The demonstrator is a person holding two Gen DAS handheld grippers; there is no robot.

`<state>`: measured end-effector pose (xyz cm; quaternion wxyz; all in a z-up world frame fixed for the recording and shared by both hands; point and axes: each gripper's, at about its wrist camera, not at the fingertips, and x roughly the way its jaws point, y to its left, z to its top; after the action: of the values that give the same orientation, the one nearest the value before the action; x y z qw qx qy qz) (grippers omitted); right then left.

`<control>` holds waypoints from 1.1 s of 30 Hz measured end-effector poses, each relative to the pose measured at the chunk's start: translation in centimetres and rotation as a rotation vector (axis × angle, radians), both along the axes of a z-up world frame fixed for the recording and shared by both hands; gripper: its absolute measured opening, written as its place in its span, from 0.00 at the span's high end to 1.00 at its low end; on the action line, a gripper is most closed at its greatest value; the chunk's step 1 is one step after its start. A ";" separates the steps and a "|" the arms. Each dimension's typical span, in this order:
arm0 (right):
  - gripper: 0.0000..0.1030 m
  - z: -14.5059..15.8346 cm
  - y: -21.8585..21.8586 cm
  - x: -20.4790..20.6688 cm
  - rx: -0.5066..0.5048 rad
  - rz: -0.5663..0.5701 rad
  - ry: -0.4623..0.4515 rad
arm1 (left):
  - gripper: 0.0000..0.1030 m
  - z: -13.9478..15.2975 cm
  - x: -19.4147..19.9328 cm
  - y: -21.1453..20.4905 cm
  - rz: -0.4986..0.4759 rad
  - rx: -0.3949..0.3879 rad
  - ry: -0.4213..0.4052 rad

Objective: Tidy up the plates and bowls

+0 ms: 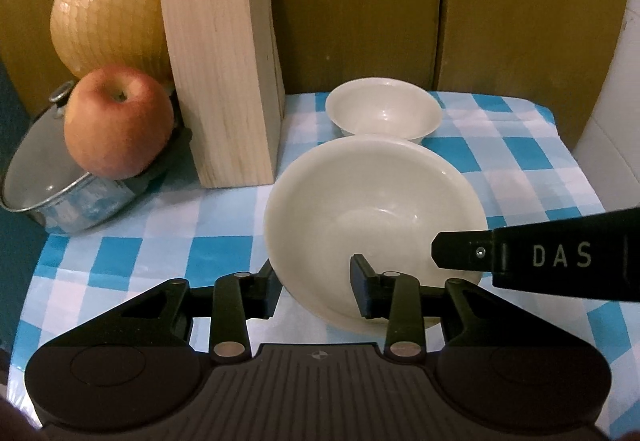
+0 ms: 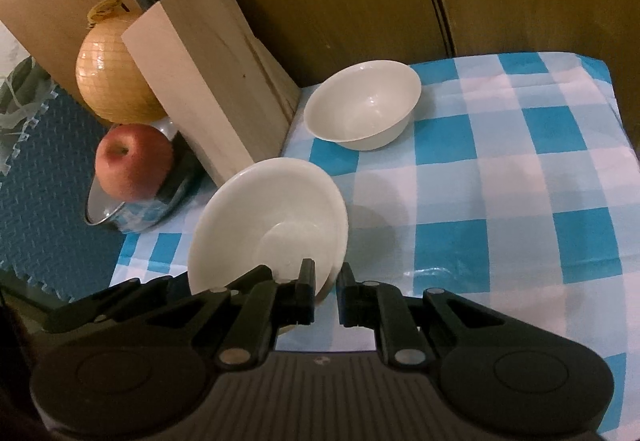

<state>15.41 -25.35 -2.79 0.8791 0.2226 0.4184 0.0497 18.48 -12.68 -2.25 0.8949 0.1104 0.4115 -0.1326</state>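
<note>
A large white bowl point(image 1: 372, 193) hangs tilted just over the blue-checked cloth point(image 1: 520, 169). My left gripper point(image 1: 314, 281) is shut on its near rim, one finger outside the wall and one inside. A finger point(image 1: 460, 253) of my right gripper reaches in from the right and sits on the bowl's right rim. In the right wrist view the same bowl point(image 2: 272, 209) stands steeply tilted, and my right gripper point(image 2: 325, 281) is shut on its edge. A smaller white bowl point(image 1: 384, 113) point(image 2: 360, 109) rests upright on the cloth behind it, apart from both grippers.
A wooden knife block point(image 1: 224, 81) stands just left of the bowls. Left of it are an apple point(image 1: 118, 121) on a lidded steel pot point(image 1: 40, 181) and a netted yellow fruit point(image 1: 108, 13). Brown board walls point(image 1: 360, 1) close the back. Bare cloth point(image 2: 520, 181) lies to the right.
</note>
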 end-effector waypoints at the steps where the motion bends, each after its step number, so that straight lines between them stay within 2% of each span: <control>1: 0.91 0.1 0.0 -0.2 -0.002 0.002 -0.004 | 0.57 0.1 -0.1 0.0 0.000 -0.003 -0.002; 33: 0.90 2.2 0.2 -5.7 -0.013 0.018 -0.062 | 0.56 2.9 -5.2 0.0 -0.065 -0.012 -0.094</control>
<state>9.69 -25.15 -0.55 0.8926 0.2117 0.3932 0.0617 13.29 -12.68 0.67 0.9092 0.1244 0.3642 -0.1589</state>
